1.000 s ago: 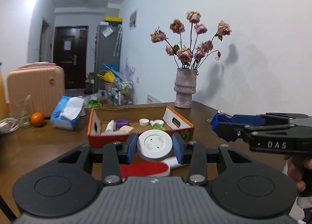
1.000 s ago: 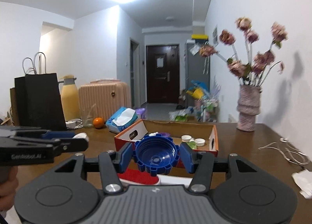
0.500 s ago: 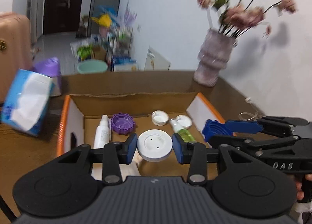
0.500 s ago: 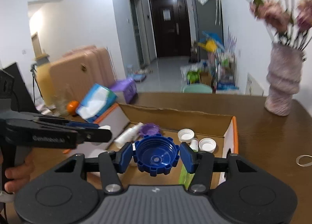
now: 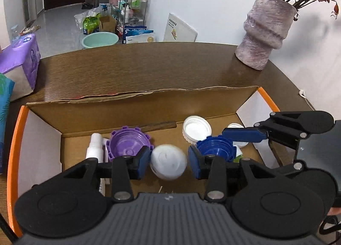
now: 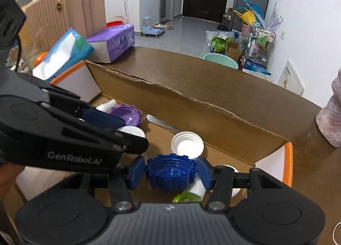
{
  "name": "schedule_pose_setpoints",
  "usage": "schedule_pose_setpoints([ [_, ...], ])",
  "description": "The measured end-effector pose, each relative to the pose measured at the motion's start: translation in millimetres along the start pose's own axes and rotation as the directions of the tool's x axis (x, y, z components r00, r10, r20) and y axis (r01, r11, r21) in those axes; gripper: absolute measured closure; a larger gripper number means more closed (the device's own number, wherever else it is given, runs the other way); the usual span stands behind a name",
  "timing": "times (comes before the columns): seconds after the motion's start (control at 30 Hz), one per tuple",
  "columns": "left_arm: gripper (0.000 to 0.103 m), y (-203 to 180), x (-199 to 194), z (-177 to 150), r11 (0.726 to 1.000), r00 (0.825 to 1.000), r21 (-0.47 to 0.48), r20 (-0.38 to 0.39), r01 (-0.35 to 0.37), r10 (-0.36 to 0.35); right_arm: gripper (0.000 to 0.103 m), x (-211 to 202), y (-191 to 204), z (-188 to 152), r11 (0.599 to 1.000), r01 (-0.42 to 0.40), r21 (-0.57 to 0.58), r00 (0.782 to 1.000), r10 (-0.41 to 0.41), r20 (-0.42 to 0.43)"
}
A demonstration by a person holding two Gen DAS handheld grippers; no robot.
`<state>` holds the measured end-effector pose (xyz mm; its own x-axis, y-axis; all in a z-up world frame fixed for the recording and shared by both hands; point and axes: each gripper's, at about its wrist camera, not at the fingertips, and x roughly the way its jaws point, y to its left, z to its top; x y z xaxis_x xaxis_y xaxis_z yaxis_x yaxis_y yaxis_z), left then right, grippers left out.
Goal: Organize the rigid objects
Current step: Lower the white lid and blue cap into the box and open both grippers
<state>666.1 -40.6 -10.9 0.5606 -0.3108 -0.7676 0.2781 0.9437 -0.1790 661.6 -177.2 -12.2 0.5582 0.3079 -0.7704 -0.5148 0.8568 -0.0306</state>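
since half a second ago both grippers have dropped lower into the open cardboard box with orange edges, and the left gripper has spread its blue pads; the round white plastic lid now sits loose between them, blurred, with small gaps on both sides. the right gripper is also parted slightly: the ridged blue screw cap lies between its pads, seemingly resting over a green-topped white bottle on the box floor; contact with the pads is unclear. nearby in the box are a purple ridged cap, a white screw cap and a white spray bottle.
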Motion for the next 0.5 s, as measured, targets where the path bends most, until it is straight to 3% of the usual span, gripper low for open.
schedule_pose_setpoints([
  [0.23, 0.054, -4, -13, -1, 1.000, 1.000, 0.010, -0.004, -0.029, 0.029, 0.042, -6, -6, -4, 1.000, 0.005, 0.029, 1.000, -0.006, 0.005],
  [0.5, 0.039, -12, -88, -7, 0.996, 0.993, 0.028, 0.074, -0.089, 0.087, 0.036, -67, -2, -5, 0.998, 0.056, 0.012, 0.998, -0.057, 0.033],
])
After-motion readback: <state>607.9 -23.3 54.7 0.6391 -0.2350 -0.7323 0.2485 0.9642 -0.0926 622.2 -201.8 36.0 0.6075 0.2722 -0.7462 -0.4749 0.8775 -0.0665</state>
